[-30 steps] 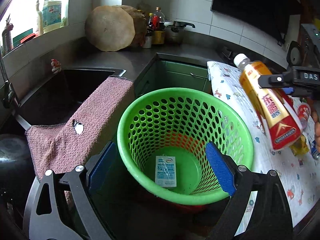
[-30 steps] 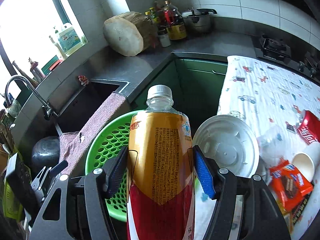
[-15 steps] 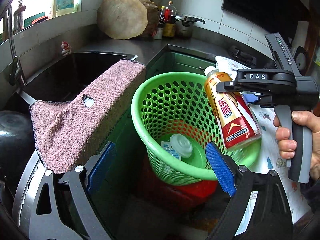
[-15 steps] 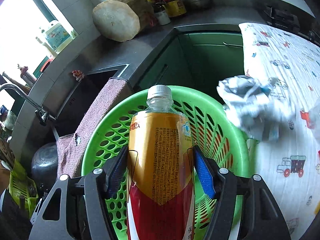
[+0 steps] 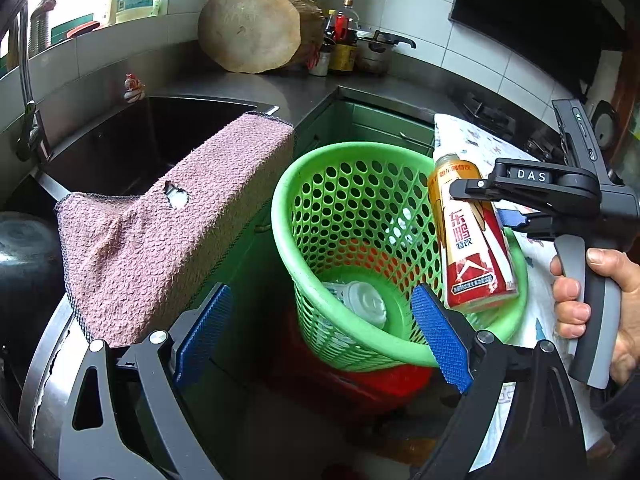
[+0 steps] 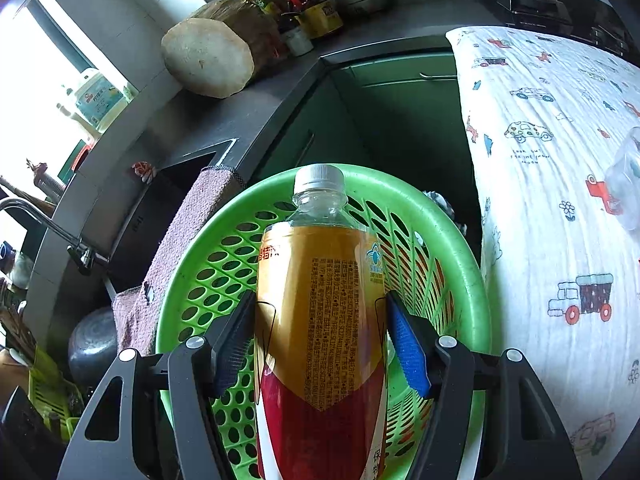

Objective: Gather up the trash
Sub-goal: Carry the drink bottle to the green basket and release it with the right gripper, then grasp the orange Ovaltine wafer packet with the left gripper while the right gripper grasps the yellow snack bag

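Observation:
A green perforated basket stands beside the counter; it also shows in the right wrist view. A white plastic lid lies on its bottom. My right gripper is shut on an orange and red drink bottle with a white cap, held over the basket's right rim. In the left wrist view the bottle hangs tilted, cap toward the basket. My left gripper is open and empty, low in front of the basket.
A pink towel hangs over the sink edge left of the basket. A printed cloth covers the table at right, with a clear plastic item on it. A wooden block, bottles and a pot stand on the back counter.
The right gripper has carried the bottle from over the table to over the basket and lowered it. A white lid and crumpled trash dropped into the basket. My left gripper drew back.

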`<action>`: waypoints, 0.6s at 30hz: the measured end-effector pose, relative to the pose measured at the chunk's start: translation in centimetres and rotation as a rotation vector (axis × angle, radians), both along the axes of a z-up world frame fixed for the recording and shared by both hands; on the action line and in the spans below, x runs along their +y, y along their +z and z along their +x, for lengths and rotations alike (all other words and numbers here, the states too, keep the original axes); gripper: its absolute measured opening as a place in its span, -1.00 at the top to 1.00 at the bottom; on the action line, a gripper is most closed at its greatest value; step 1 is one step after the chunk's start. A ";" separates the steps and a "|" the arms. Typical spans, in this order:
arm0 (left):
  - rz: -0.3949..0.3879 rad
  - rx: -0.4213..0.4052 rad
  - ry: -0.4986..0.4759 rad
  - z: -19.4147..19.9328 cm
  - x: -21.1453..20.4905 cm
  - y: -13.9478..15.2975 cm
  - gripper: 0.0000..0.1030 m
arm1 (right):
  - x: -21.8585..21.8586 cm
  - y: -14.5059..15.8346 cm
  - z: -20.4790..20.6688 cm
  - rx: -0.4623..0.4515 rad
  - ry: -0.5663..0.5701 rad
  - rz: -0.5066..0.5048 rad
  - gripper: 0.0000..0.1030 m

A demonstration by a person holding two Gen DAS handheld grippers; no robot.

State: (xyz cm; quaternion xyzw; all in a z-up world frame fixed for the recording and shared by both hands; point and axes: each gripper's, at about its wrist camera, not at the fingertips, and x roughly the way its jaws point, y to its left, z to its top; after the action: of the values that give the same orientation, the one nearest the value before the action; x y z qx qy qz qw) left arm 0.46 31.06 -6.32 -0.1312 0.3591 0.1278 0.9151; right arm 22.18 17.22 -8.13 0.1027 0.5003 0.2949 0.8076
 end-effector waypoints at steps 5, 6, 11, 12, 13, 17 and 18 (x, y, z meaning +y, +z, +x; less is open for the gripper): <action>-0.001 0.003 -0.007 0.1 -0.2 0.0 -0.75 | 0.2 0.6 -0.5 -0.031 0.025 -0.016 -0.46; -0.005 0.004 -0.009 0.2 -0.3 0.1 -0.75 | 0.0 0.9 -0.6 -0.045 0.023 -0.020 -0.48; 0.004 0.003 -0.023 0.8 -0.9 0.5 -0.75 | -1.8 2.8 -1.7 -0.107 0.045 -0.037 -0.48; 0.007 0.001 -0.029 0.9 -1.2 0.6 -0.75 | -2.3 3.3 -2.0 -0.131 0.048 -0.053 -0.50; 0.012 0.000 -0.035 1.0 -1.4 0.8 -0.75 | -3.1 3.9 -2.4 -0.159 0.046 -0.075 -0.54; 0.024 -0.004 -0.063 1.7 -2.7 1.3 -0.75 | -7.1 5.5 -3.6 -0.247 0.034 -0.152 -0.65; 0.025 -0.006 -0.072 1.9 -3.0 1.4 -0.75 | -8.3 5.8 -3.9 -0.264 0.029 -0.173 -0.65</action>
State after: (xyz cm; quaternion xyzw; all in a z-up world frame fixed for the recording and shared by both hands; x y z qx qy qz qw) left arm 2.38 28.03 -4.88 -0.1072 0.3592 0.0990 0.9218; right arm 18.24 8.93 -2.36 -0.0141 0.4146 0.2736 0.8678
